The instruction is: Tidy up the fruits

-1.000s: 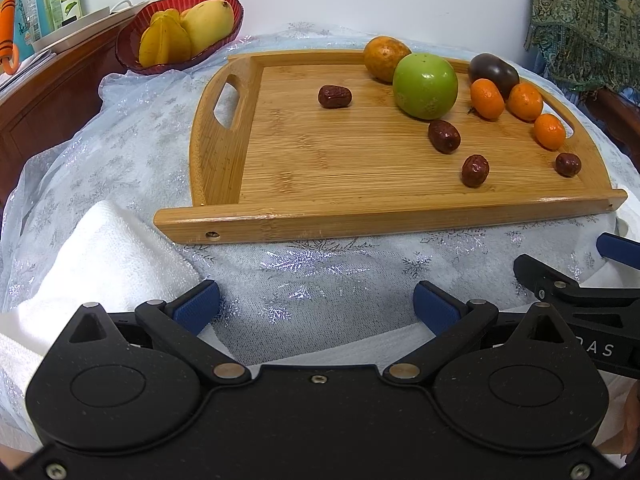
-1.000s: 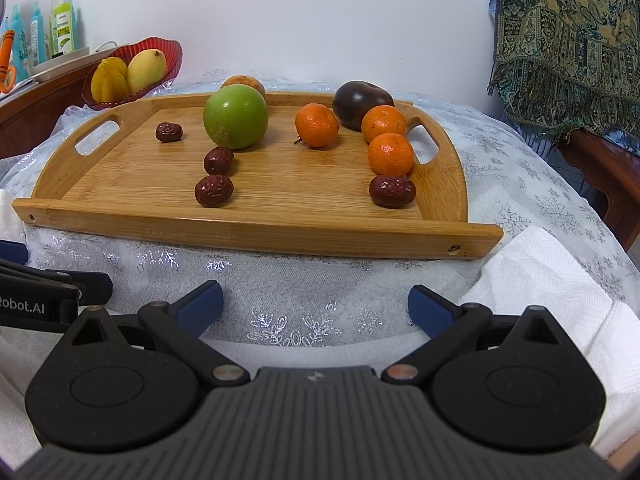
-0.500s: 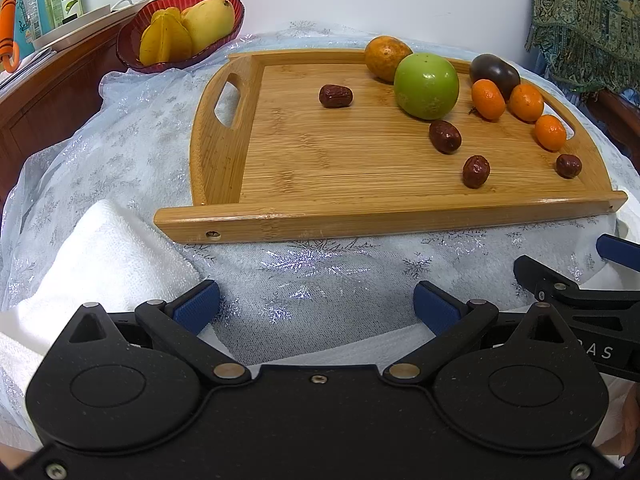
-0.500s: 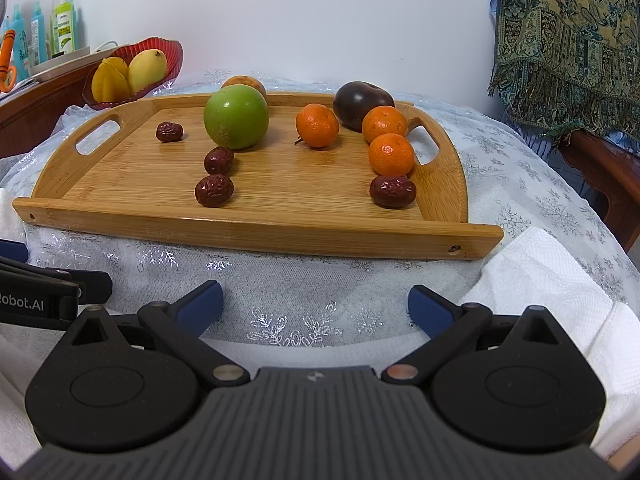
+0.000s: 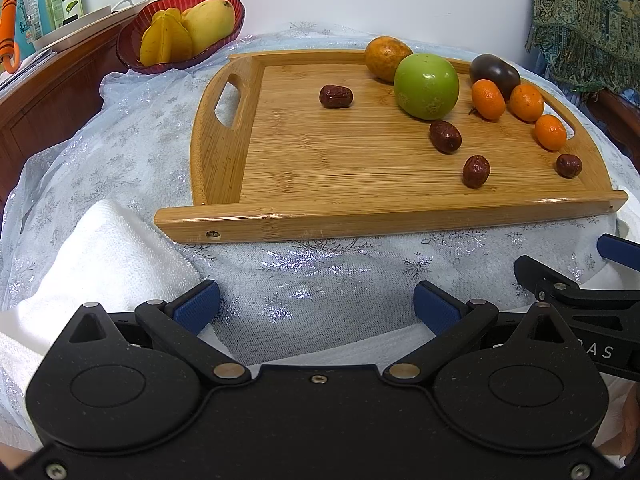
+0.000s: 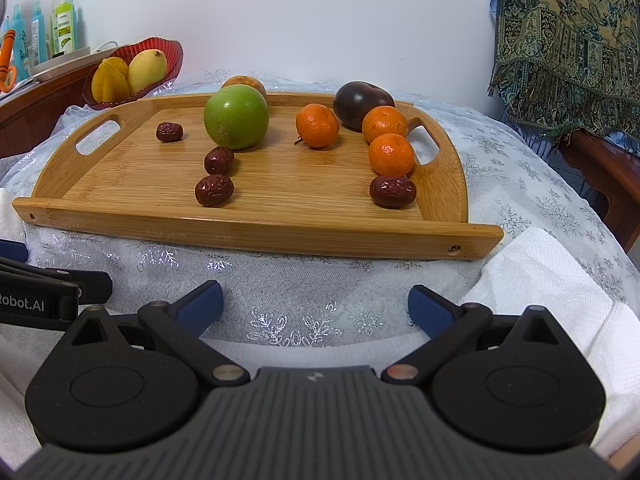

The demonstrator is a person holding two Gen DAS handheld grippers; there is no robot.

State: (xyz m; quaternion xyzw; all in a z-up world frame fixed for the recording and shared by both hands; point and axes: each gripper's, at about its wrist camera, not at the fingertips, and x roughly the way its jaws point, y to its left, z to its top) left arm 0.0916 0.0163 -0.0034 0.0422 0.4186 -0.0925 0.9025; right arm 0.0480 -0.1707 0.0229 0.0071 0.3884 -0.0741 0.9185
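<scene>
four wrinkled dates [image 6: 214, 190], perhaps jujubes, dot the bamboo tray [image 6: 256, 236]; both grippers [image 5: 316, 306] [image 6: 314, 300] gape empty.

Both wrist cameras sit low near the table's front edge, facing the wooden tray [image 5: 360, 216] from close by. The left views it from the left, the right from the right; both share the whole tray [image 6: 280, 236] and the red bowl [image 6: 172, 60] behind.

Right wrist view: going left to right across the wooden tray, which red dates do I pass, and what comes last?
Lone date by the left handle → front date → date just below the green fruit → date by the right handle, which comes last.
</scene>
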